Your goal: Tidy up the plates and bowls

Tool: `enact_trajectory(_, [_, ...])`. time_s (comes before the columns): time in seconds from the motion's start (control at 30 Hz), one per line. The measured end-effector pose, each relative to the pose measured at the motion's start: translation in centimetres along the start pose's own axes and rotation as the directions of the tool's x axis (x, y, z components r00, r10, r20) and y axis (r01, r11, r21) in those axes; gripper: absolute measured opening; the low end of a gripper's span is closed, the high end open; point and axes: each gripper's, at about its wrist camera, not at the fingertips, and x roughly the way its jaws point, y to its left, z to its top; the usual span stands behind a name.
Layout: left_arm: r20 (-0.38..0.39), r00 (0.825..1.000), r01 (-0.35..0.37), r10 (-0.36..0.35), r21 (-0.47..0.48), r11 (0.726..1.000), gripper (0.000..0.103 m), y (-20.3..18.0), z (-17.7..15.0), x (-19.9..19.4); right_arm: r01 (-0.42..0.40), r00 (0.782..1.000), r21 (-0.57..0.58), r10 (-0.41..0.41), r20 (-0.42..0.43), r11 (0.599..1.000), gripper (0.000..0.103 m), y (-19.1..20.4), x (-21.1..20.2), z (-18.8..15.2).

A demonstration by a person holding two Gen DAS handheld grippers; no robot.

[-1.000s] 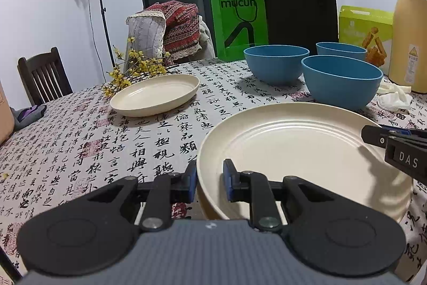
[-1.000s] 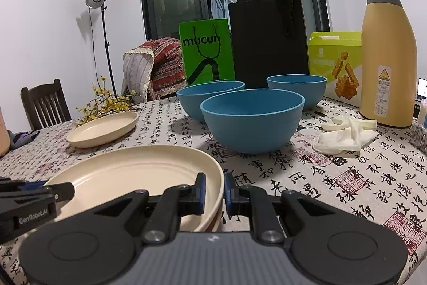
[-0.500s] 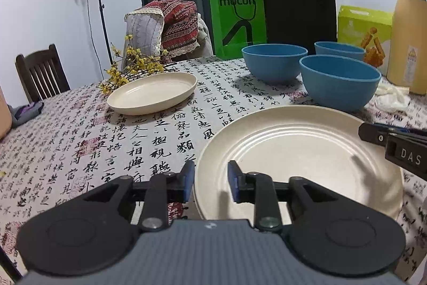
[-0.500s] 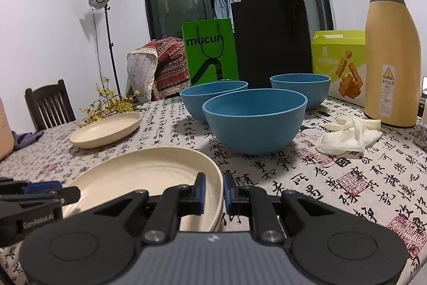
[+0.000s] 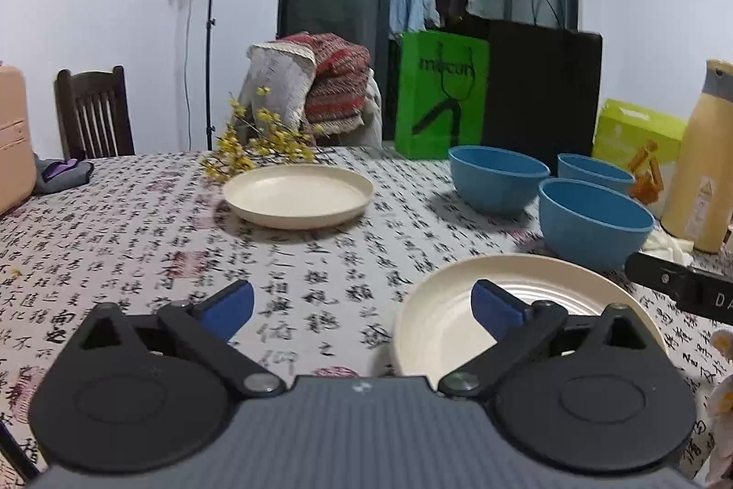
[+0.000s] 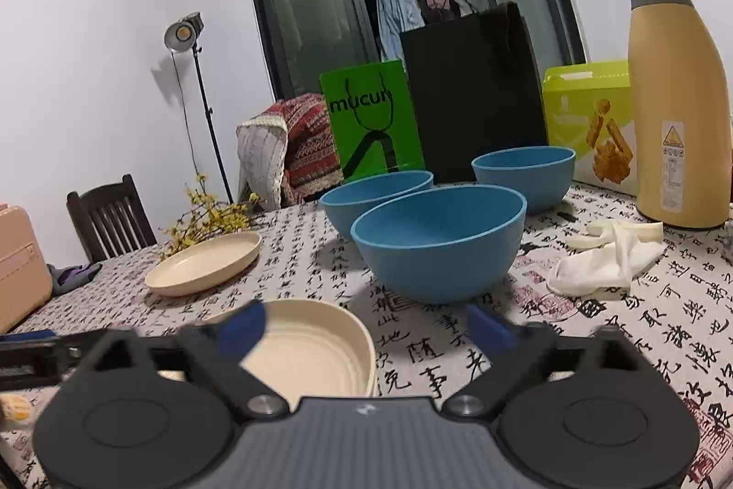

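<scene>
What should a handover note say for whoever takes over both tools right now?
Left tool: jaws opening, nothing between them.
Right tool: jaws opening, nothing gripped.
Near cream plate lies on the table, released.
Far cream plate sits by the yellow flowers.
Three blue bowls stand apart, unstacked.
Done: near plate set down.
Left: probably stack the plates and nest the bowls.

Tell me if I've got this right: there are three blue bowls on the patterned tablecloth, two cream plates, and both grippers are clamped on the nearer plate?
Not quite. Both the left gripper and the right gripper are spreading open, gripping nothing; the nearer plate lies free on the tablecloth, as both wrist views show. The three blue bowls and the farther plate are right.
</scene>
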Motion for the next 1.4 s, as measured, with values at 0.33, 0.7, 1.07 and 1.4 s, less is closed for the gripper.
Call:
enact_trajectory(0.33, [-0.039, 0.999, -0.002, -0.003, -0.126, 0.992, 0.103, 3.5, -0.6, 1.1, -0.014, 0.999, 0.023, 0.013, 0.029, 1.000, 0.101, -0.4, 1.6, -0.4])
enact_trajectory(0.7, [-0.036, 0.999, -0.002, -0.003, -0.130, 0.991, 0.103, 3.5, -1.2, 1.1, -0.039, 0.999, 0.021, 0.038, 0.028, 0.999, 0.101, -0.3, 1.8, -0.7])
enact_trajectory(1.07, [-0.021, 1.000, -0.013, 0.011, -0.105, 0.994, 0.103, 3.0, -1.5, 0.8, -0.029, 0.999, 0.016, 0.028, 0.027, 0.999, 0.101, -0.1, 1.8, -0.8])
enact_trajectory(1.4, [0.011, 1.000, -0.026, 0.027, -0.088, 0.996, 0.103, 2.6, -1.7, 0.3, -0.002, 0.999, -0.012, 0.003, 0.035, 1.000, 0.101, 0.5, 1.6, -0.9])
